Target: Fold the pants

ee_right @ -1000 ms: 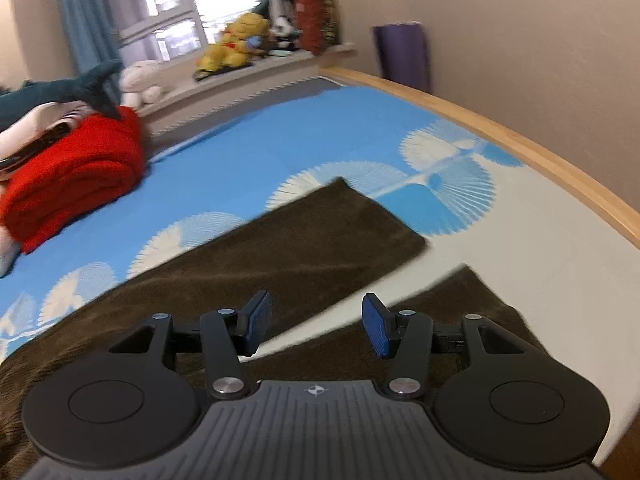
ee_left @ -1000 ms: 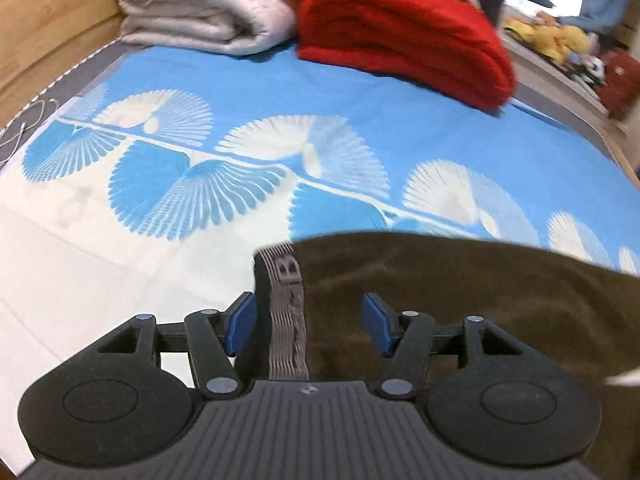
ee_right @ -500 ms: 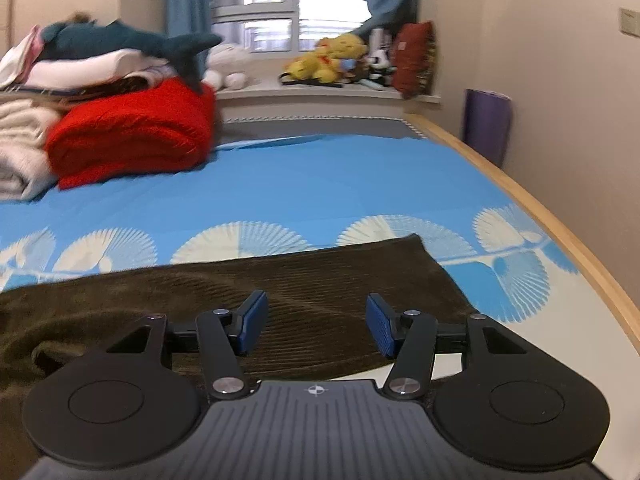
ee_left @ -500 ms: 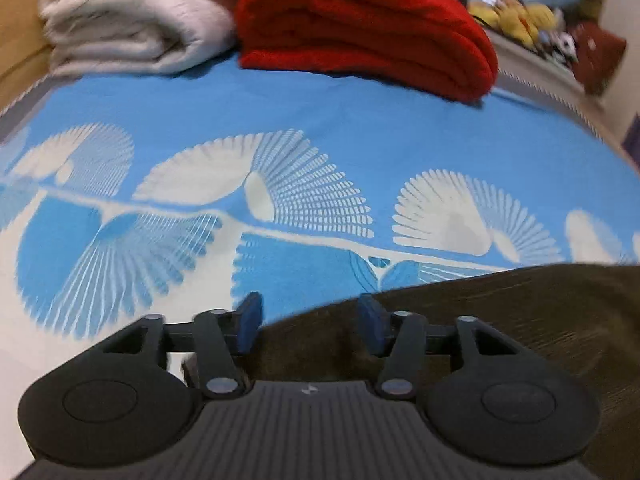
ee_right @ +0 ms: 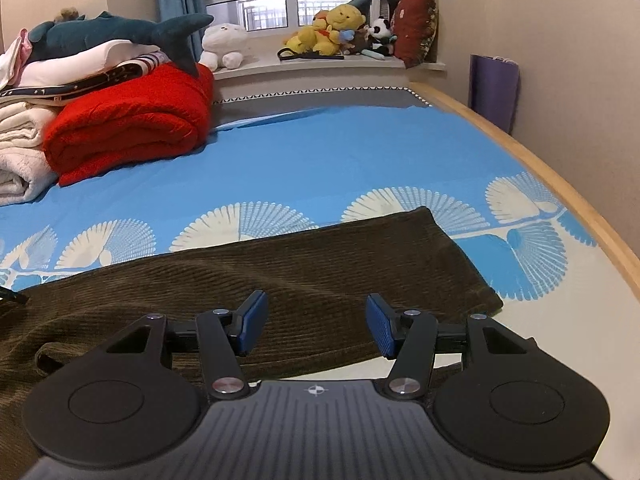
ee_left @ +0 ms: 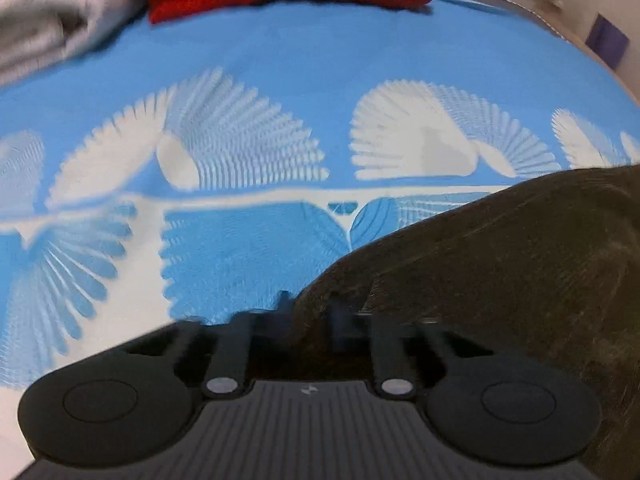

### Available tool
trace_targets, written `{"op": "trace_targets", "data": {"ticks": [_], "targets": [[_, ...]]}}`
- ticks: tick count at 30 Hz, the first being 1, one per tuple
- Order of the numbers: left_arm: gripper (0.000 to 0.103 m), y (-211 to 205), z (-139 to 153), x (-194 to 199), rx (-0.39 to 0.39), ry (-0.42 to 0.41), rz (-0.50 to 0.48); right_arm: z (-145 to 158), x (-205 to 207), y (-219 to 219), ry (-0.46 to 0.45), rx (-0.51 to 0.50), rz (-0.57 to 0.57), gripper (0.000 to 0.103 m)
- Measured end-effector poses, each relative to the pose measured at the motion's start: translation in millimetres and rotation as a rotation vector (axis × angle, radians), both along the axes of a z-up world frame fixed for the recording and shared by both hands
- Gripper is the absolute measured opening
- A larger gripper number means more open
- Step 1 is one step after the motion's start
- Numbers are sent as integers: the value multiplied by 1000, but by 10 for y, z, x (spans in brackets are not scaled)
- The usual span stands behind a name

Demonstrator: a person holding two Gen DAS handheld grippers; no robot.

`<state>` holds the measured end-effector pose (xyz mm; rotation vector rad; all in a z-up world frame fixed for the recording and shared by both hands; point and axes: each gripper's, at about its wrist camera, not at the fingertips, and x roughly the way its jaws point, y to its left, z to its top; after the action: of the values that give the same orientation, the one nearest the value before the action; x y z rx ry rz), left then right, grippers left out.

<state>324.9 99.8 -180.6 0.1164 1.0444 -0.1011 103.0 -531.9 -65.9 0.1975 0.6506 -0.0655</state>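
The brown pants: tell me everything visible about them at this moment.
The brown pants are dark olive-brown ribbed corduroy, spread lengthwise over the blue fan-print bedsheet. One leg lies flat, its hem squared toward the wooden bed edge; a fold bunches at the near left. The left gripper has just been closing and is shut on a raised edge of the fabric. The right gripper hangs open over the leg.

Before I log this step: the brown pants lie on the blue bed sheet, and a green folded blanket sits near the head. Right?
Not quite. The folded blanket is red, not green, as the right wrist view shows. The brown pants do lie on the blue bed sheet.
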Motion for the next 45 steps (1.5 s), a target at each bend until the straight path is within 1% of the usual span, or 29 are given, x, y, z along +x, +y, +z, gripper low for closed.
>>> {"op": "trace_targets", "data": {"ticks": [2,5,7,10,12,13,15,16,18,19,20,21,22,24,26,27,28,29,30,31,33,35,37,38,39,40,41,42,45], "targets": [[11,-114,194,-163,40,-43,-49,3,0,19,-3,-3,3,56],[10,-242,559,-541,36,-108,-95,14,-2,27,-1,1,1,55],[9,-374,788,-958,29,-142,-148,23,-21,39,-2,-12,-2,54],[9,-622,1014,-1720,37,-158,-236,48,-76,64,0,-18,-13,54],[9,-720,1052,-2239,-1,-154,-269,61,-132,78,0,-6,-22,54],[9,-746,1018,-2429,-20,-142,-266,66,-161,89,2,2,-28,54],[11,-759,843,-2719,-57,-100,-228,70,-232,118,8,14,-31,54],[13,-734,737,-2801,-79,-74,-196,72,-269,135,9,17,-29,54],[15,-631,598,-2839,-120,2,-105,66,-334,172,13,17,-25,54],[23,-543,637,-2848,-158,-14,-54,55,-366,191,18,15,-23,54],[32,-414,692,-2858,-227,-41,4,40,-399,212,25,15,-22,54],[47,-273,713,-2849,-298,-41,68,28,-424,224,31,18,-21,54],[49,-162,694,-2824,-351,-14,118,18,-447,228,34,25,-19,54],[49,27,549,-2752,-444,88,221,1,-486,225,35,37,-23,54],[49,152,341,-2688,-489,195,306,-7,-494,193,34,58,-39,54],[49,198,237,-2636,-510,240,338,-12,-490,169,32,75,-50,48],[49,235,166,-2596,-526,264,356,-19,-478,142,31,97,-62,43],[49,253,111,-2558,-536,279,370,-26,-457,119,30,119,-74,34],[51,274,61,-2522,-542,289,384,-36,-433,91,28,147,-91,28],[56,286,25,-2489,-542,295,399,-44,-411,71,26,176,-105,26],[59,330,-29,-2414,-546,300,443,-64,-343,18,15,249,-129,26],[59,385,-31,-2360,-553,294,487,-87,-223,-34,2,316,-145,26],[58,410,-41,-2298,-547,290,536,-130,-82,-68,-2,363,-148,28],[56,402,-33,-2271,-537,282,551,-169,14,-80,1,387,-148,28],[43,398,-12,-2271,-512,275,560,-218,103,-91,8,409,-154,28],[31,382,0,-2247,-469,274,562,-289,224,-104,24,440,-163,29],[29,368,16,-2227,-437,275,555,-363,335,-115,38,470,-170,29],[25,361,36,-2211,-422,271,552,-433,438,-118,51,493,-178,29],[22,327,137,-2202,-383,234,555,-697,798,-131,88,543,-211,29]]}}
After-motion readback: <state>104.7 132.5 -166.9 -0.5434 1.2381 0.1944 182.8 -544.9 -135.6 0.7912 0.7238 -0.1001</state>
